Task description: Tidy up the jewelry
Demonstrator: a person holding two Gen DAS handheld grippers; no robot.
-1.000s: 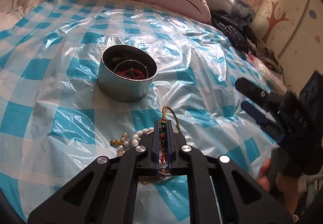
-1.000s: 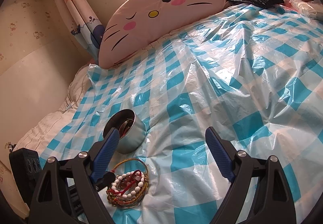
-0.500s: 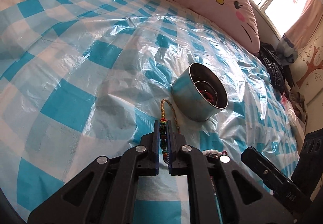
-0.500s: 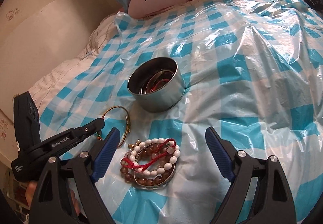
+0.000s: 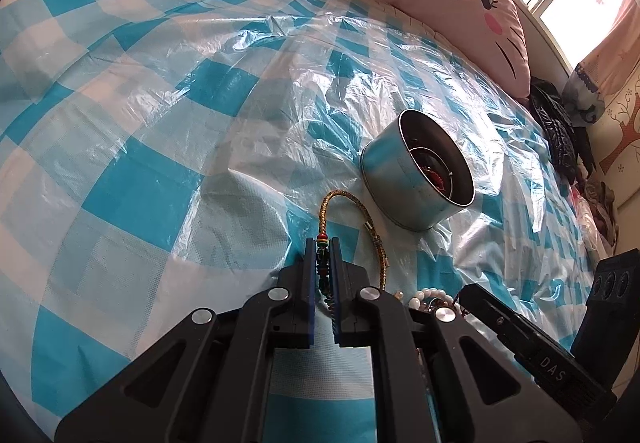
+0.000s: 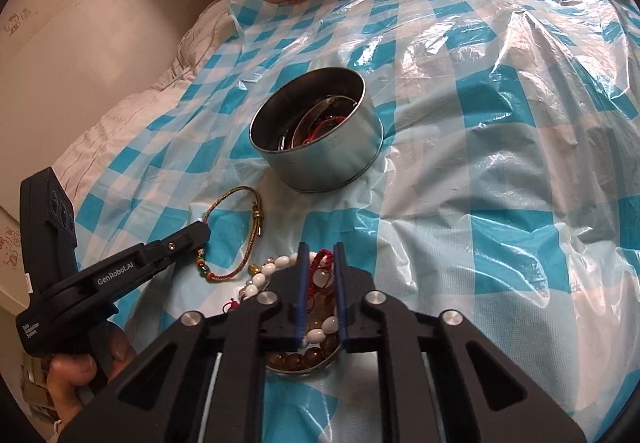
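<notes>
On my left wrist view, the left gripper [image 5: 323,257] is clamped on the beaded section of the gold cord bracelet [image 5: 352,203], whose loop extends toward 12 o'clock over the checked plastic sheet [image 5: 140,179]. The metal tin [image 5: 404,179] sits near, at 1 o'clock, with bangles and red cord inside. On my right wrist view, the right gripper [image 6: 319,263] is closed on the red cord bracelet [image 6: 322,257] atop the white bead bracelet [image 6: 260,279] and amber beads [image 6: 304,357]; the tin [image 6: 320,159] stands at 12 o'clock.
</notes>
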